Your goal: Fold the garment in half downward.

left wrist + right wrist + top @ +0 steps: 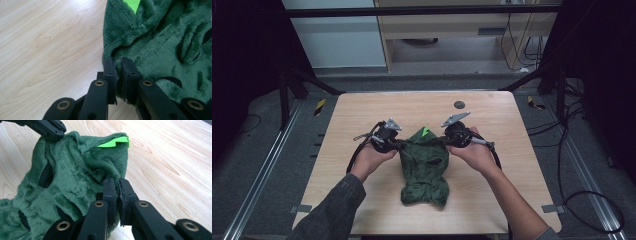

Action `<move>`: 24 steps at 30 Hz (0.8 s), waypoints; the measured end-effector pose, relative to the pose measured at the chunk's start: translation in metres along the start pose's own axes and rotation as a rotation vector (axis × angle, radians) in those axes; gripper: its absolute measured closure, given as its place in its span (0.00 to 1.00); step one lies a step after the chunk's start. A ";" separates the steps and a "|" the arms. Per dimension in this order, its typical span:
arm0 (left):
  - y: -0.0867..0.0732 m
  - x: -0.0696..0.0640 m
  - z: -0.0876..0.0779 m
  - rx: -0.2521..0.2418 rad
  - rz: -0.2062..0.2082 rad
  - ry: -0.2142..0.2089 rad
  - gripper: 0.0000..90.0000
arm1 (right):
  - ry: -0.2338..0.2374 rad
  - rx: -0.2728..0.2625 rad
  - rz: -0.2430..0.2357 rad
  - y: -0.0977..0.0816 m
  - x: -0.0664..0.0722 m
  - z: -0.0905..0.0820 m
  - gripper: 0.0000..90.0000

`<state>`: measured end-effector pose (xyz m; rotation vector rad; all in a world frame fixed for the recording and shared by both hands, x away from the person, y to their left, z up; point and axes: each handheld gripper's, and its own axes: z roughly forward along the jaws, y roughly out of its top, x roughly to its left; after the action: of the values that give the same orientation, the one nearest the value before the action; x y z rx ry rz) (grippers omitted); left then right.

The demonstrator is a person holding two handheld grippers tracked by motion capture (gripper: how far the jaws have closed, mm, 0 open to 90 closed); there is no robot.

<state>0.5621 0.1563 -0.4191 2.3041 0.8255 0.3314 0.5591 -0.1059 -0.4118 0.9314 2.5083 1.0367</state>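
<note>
Lying mid-worktop, green plush garment: upper edge pinched between left gripper and right gripper, both clamped shut.

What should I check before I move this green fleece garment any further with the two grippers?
1. Left gripper clamped on the edge of the green fleece garment: ok, its jaws are shut on the fabric.
2. Right gripper clamped on the opposite edge: ok, fabric pinched.
3. Both grips near the top, by the bright green patch: ok.
4. Lower part of the garment spread flat: not ok, it lies bunched on the table.
5. Path clear: ok; the small dark disc sits apart, nearer the far edge.
6. How deep the fabric sits in each grip: cannot tell.
</note>
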 end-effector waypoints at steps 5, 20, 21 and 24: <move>0.002 0.001 -0.002 -0.005 0.002 0.003 0.92 | -0.010 -0.011 0.001 0.003 -0.001 -0.003 0.95; 0.004 0.004 -0.004 -0.009 0.005 0.015 0.92 | -0.021 -0.012 -0.013 0.007 -0.001 -0.001 0.95; 0.004 0.004 -0.004 -0.008 0.006 0.018 0.92 | -0.022 -0.011 -0.014 0.007 -0.001 -0.001 0.95; 0.005 0.006 -0.004 -0.009 0.002 0.022 0.92 | -0.021 -0.015 -0.014 0.007 -0.002 -0.001 0.94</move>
<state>0.5676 0.1587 -0.4128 2.2971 0.8311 0.3615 0.5632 -0.1038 -0.4058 0.9138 2.4831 1.0345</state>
